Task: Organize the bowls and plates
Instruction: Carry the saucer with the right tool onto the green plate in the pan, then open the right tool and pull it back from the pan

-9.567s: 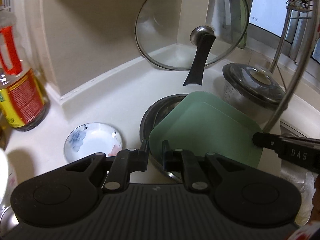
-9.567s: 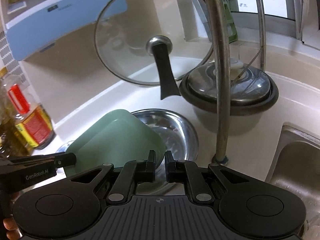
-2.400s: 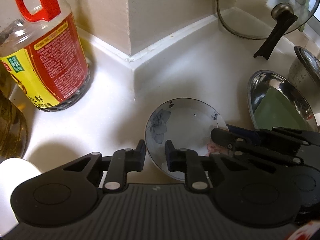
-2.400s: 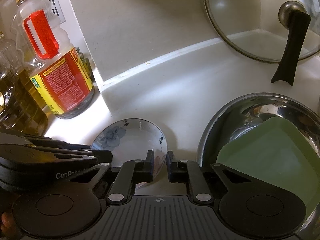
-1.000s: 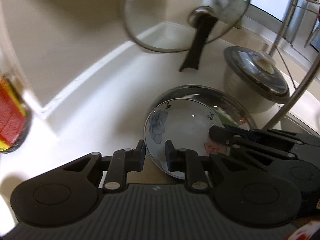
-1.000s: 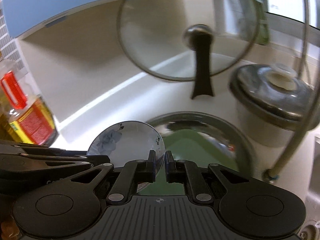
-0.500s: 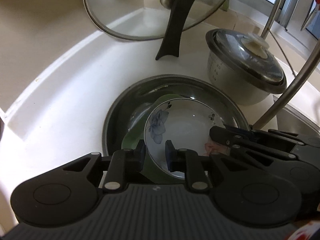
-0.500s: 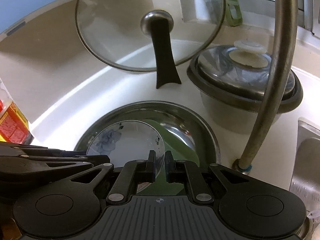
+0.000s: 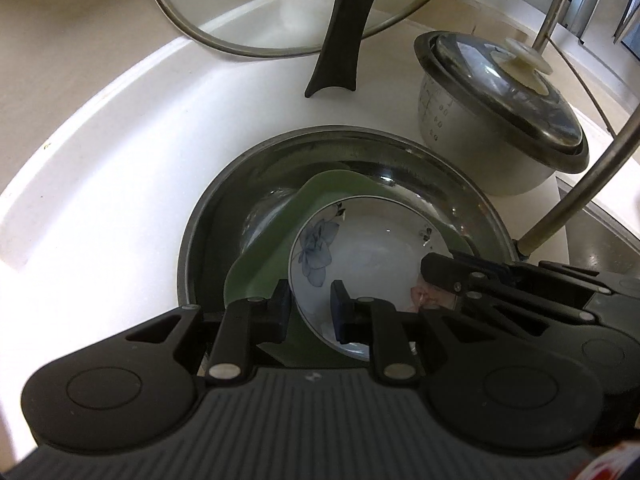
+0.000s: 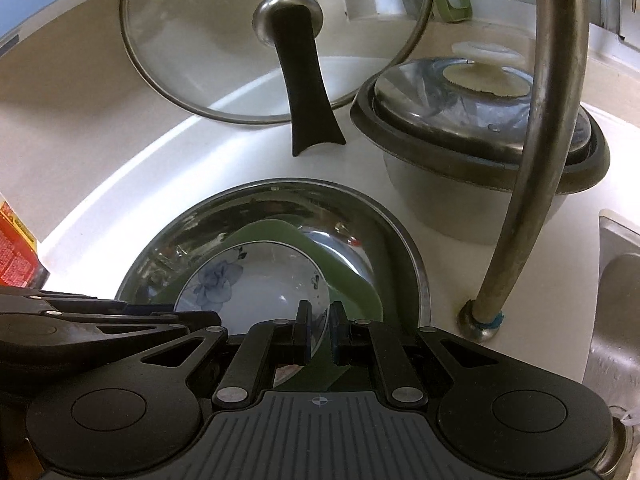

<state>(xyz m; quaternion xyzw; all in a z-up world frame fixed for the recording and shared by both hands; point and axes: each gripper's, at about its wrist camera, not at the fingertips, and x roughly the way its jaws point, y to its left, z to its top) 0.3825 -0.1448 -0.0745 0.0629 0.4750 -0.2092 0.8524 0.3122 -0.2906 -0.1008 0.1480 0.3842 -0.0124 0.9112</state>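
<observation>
The small white bowl (image 9: 362, 264) with a blue flower painted inside is pinched at its rim by both claws at once: the left claw (image 9: 309, 309) clamps the near edge, one finger inside the bowl and one outside, while the right claw (image 10: 319, 330), pressed almost together, grips the thin rim on the bowl's other side. In the left wrist view the right claw reaches in from the right of the left claw (image 9: 448, 276); in the right wrist view the left claw lies along the lower left (image 10: 120, 326). The bowl sits tilted over a green plate (image 9: 272, 248), which spreads just beyond and beneath both claws; whether the bowl touches the plate cannot be told. The plate lies inside a wide steel basin (image 9: 280, 152) standing on the white table (image 9: 100, 200) directly ahead of the claws. Beyond the basin, a glass lid (image 10: 200, 40) with a black handle leans against the wall. Ahead and to the right of the claws stands a lidded pot (image 9: 496, 120), and a curved metal faucet pipe (image 10: 532, 160) rises from the table to the right of the right claw.
</observation>
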